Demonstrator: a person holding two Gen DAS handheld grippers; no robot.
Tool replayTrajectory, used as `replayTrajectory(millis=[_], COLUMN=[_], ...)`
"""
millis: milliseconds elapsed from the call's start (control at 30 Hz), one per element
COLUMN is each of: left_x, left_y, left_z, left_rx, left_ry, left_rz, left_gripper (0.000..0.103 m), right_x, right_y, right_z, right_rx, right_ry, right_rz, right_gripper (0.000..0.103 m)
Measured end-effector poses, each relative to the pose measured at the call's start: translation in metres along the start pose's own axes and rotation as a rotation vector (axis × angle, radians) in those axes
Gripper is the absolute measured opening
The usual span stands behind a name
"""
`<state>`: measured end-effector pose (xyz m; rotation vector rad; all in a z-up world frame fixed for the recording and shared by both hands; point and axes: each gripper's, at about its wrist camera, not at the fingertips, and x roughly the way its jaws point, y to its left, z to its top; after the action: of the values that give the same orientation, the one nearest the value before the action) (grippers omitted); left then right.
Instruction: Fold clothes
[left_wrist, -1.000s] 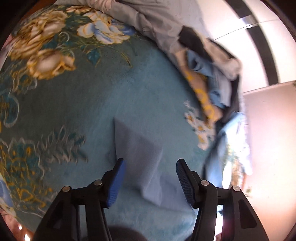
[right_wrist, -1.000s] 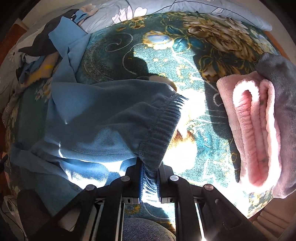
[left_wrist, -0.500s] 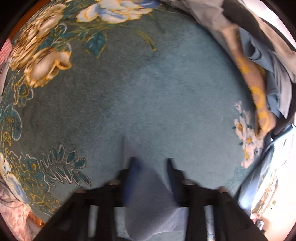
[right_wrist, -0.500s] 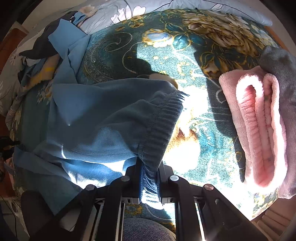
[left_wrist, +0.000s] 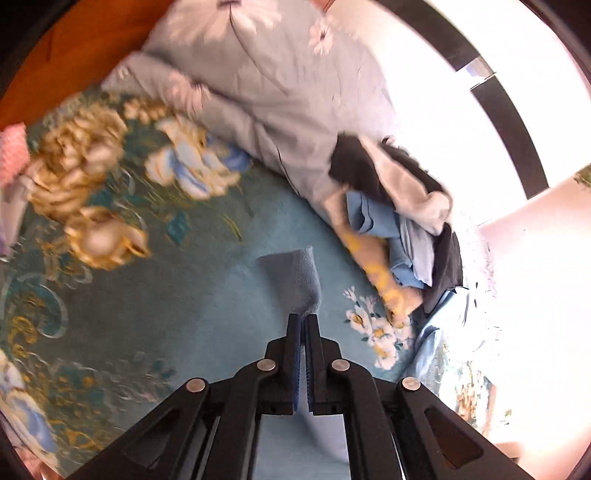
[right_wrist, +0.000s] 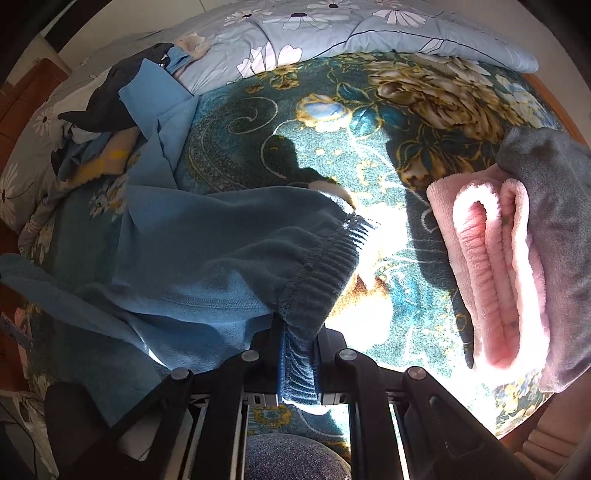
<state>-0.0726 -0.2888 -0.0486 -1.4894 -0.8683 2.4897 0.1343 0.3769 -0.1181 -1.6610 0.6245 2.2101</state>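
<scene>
The left tool (left_wrist: 303, 325) is clamped narrow on a corner of the blue sweatshirt (right_wrist: 207, 258); in the left wrist view a flap of the blue fabric stands up from between its pads toward 12 o'clock, over the teal floral bedspread (left_wrist: 166, 314). The right tool (right_wrist: 298, 354) grips the ribbed hem (right_wrist: 325, 273) of the same sweatshirt, the band bunched between its two pads and running up toward 1 o'clock. In the right wrist view the body of the garment spreads from the tool toward 9 and 10 o'clock across the bedspread, partly in sunlight, with folds along its lower edge. At 3 o'clock in that view a folded pink fleece (right_wrist: 491, 273) lies on the bedspread, with a grey garment (right_wrist: 554, 221) touching it on its outer side. At 10 o'clock sits a pile of unfolded clothes (right_wrist: 110, 122), dark, light blue and yellow pieces mixed together; the same pile appears at 2 o'clock in the left wrist view. A pale blue quilt with white flowers (right_wrist: 351, 29) lies along the far edge of the bed at 12 o'clock.
</scene>
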Motion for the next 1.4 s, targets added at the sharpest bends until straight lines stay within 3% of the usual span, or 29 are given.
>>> replayTrajectory(millis=[100, 167, 267, 367, 533, 633, 800, 900, 1000, 1100, 1167, 1267, 1300, 1400], left_x=[0.012, 0.03, 0.039, 0.033, 0.008, -0.012, -0.004, 0.006, 0.018, 0.029, 0.042, 0.07, 0.084, 0.128], left_y=[0.056, 0.093, 0.135, 0.143, 0.127, 0.132, 0.148, 0.148, 0.138, 0.111, 0.085, 0.027, 0.002, -0.075], left_z=[-0.031, -0.053, -0.083, -0.091, -0.078, -0.073, -0.083, -0.089, -0.086, -0.076, -0.066, -0.047, -0.04, -0.023], left_rx=[-0.07, -0.165, -0.295, -0.322, -0.262, -0.278, -0.271, -0.268, -0.252, -0.178, -0.113, 0.006, 0.049, 0.161], left_ry=[0.027, 0.083, 0.094, 0.066, -0.033, -0.085, 0.0, 0.039, 0.07, 0.098, 0.12, 0.17, 0.189, 0.235], left_rz=[0.042, 0.116, 0.14, 0.125, 0.079, 0.042, 0.102, 0.106, 0.105, 0.094, 0.084, 0.045, 0.025, -0.044], left_gripper=[0.002, 0.002, 0.002, 0.002, 0.0, 0.0, 0.0, 0.0, 0.001, 0.001, 0.001, 0.004, 0.009, 0.043], right_x=[0.011, 0.02, 0.025, 0.021, 0.007, 0.004, 0.021, 0.016, 0.003, -0.011, -0.021, -0.025, -0.023, -0.015], right_y=[-0.007, -0.013, -0.016, -0.014, -0.006, -0.006, -0.01, -0.012, -0.014, -0.017, -0.017, -0.017, -0.016, -0.02], right_z=[-0.008, -0.014, -0.018, -0.018, -0.01, -0.007, -0.008, -0.01, -0.008, 0.0, 0.005, 0.017, 0.022, 0.03], right_rx=[0.01, 0.027, 0.043, 0.039, 0.001, -0.012, -0.015, -0.007, -0.005, -0.026, -0.038, -0.047, -0.049, -0.033], right_ry=[0.042, 0.071, 0.086, 0.087, 0.061, 0.061, 0.121, 0.112, 0.095, 0.077, 0.052, 0.031, 0.029, 0.035], right_rz=[-0.006, -0.006, -0.009, -0.021, -0.058, -0.068, -0.082, -0.06, -0.051, -0.068, -0.081, -0.094, -0.105, -0.097], right_gripper=[0.012, 0.012, 0.012, 0.012, 0.012, 0.012, 0.012, 0.012, 0.014, 0.024, 0.036, 0.04, 0.04, 0.045])
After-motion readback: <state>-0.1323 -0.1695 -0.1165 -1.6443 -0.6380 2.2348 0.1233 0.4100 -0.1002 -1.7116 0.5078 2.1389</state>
